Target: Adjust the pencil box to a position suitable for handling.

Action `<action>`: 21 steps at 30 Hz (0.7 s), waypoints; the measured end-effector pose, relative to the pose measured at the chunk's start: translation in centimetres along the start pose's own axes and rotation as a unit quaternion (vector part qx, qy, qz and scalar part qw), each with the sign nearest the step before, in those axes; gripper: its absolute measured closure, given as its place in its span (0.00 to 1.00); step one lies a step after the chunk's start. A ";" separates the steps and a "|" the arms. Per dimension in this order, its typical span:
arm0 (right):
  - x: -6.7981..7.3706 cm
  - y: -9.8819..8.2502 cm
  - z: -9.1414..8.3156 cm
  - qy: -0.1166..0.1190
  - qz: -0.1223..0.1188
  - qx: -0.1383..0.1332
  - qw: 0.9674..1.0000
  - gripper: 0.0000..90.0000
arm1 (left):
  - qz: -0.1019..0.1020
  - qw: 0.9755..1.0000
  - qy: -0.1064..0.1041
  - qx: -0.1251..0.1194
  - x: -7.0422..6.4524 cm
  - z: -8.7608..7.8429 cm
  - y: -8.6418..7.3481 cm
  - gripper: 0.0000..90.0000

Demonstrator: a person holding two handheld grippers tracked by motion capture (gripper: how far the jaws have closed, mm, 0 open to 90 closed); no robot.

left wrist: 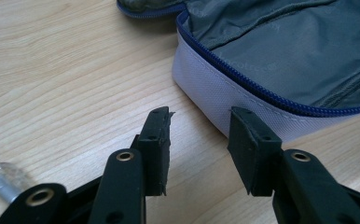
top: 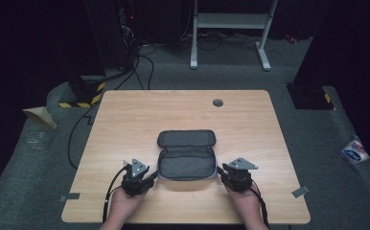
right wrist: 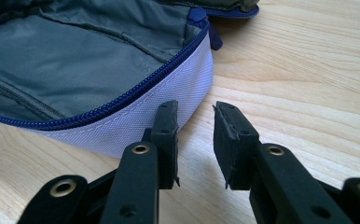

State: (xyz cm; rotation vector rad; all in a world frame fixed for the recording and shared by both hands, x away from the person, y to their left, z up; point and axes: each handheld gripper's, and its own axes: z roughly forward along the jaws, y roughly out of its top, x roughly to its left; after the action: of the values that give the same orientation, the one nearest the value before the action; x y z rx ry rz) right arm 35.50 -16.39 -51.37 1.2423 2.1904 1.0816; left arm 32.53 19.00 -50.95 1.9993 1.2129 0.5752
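I see the grey pouch lying unzipped with its lid folded back, toward the near edge of the table, midway between its left and right edges. My left gripper sits just off the pouch's left near corner, jaws parted and empty. My right gripper sits at its right near corner, jaws likewise parted around nothing.

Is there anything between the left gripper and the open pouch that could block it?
Nothing visible does. The left gripper is open, and bare table lies between its jaws and the near corner of the open pouch.
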 end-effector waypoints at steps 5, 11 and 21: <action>0.6 0.1 0.3 0.002 -0.012 0.000 1.000 0.76 | -0.008 1.000 0.001 0.000 0.5 -0.3 -0.1 0.65; 0.8 0.2 0.5 -0.001 -0.015 0.001 1.000 0.76 | -0.007 1.000 -0.001 -0.002 0.5 -0.4 -0.2 0.65; 0.6 0.2 0.4 -0.004 -0.016 0.000 1.000 0.75 | -0.003 1.000 -0.006 -0.002 0.1 -0.3 -0.1 0.66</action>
State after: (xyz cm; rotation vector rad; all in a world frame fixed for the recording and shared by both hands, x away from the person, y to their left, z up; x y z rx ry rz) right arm 35.53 -15.64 -51.42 1.2042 2.1959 1.0620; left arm 32.32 19.26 -50.88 1.9922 1.2091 0.5613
